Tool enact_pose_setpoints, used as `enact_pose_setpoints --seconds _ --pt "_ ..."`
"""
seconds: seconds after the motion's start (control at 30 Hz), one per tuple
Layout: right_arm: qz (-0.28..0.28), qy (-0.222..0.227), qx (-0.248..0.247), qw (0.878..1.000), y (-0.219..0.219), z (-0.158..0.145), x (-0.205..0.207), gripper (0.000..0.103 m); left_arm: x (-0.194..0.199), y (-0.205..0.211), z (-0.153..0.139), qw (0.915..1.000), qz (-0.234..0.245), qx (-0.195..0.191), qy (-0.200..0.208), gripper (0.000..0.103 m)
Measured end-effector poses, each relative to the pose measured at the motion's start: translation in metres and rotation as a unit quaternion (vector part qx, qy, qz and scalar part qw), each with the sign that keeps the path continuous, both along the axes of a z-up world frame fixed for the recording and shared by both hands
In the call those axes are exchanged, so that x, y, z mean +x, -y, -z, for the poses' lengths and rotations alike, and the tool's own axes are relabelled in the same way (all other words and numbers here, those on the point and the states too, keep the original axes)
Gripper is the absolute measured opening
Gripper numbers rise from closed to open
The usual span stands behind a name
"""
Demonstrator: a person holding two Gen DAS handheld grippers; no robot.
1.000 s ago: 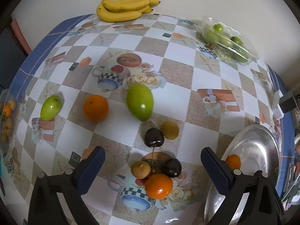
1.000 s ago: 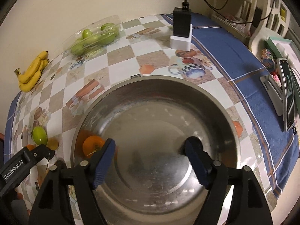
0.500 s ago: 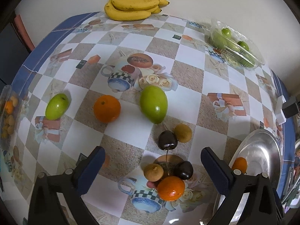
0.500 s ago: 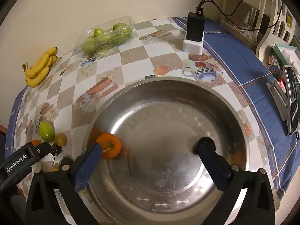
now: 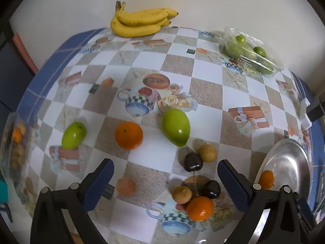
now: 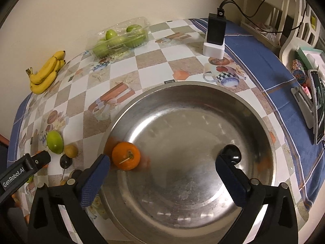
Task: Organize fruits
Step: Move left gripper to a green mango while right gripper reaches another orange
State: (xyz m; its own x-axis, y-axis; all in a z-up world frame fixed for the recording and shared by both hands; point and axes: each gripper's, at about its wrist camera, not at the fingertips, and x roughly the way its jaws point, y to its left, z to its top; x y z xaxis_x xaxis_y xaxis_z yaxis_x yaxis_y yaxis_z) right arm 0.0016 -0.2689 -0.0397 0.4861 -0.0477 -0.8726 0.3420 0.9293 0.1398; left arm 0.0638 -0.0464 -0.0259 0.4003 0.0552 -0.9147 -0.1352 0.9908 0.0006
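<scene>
My left gripper (image 5: 165,180) is open and empty above the checked tablecloth. Ahead of it lie a green mango (image 5: 176,127), an orange (image 5: 128,135), a small green fruit (image 5: 73,135), two dark plums (image 5: 193,161), two brown fruits (image 5: 207,152) and a second orange (image 5: 200,208). My right gripper (image 6: 162,177) is open and empty over a steel bowl (image 6: 203,93). An orange (image 6: 126,155) and a dark plum (image 6: 230,154) lie in the bowl, which also shows in the left wrist view (image 5: 288,162).
A banana bunch (image 5: 140,23) lies by the far wall, and a clear plastic box of green fruit (image 5: 250,52) sits at the back right. A black charger on a white base (image 6: 215,35) stands behind the bowl. A phone on a stand (image 6: 316,105) is at the right.
My right gripper has opened wider and drawn back from the bowl. The dark plum has come into view lying in the bowl. My left gripper has pulled back slightly from the fruit.
</scene>
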Motion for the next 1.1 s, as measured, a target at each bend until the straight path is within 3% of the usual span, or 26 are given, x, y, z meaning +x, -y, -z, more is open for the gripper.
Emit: enact_pose_setpoints --seconds 0.37,0.8,0.97,1.1 --pt "-0.025 0.013 0.013 1.000 -0.024 -0.004 0.005 0.103 0.006 -0.038 -0.009 0.9996 0.011 0.017 0.020 0.103" --pt "-0.116 0.028 0.030 0.992 -0.096 -0.017 0.016 0.103 0.002 -0.122 -0.021 0.9984 -0.014 0.033 0.044 0.103" --pt "-0.149 0.019 0.035 0.988 -0.121 -0.015 0.017 0.103 0.003 -0.142 -0.021 0.9974 0.010 0.056 0.044 0.103" --pt "-0.157 0.002 0.033 0.987 -0.133 -0.009 0.015 0.103 0.008 -0.154 -0.019 0.9987 0.025 0.032 0.030 0.103"
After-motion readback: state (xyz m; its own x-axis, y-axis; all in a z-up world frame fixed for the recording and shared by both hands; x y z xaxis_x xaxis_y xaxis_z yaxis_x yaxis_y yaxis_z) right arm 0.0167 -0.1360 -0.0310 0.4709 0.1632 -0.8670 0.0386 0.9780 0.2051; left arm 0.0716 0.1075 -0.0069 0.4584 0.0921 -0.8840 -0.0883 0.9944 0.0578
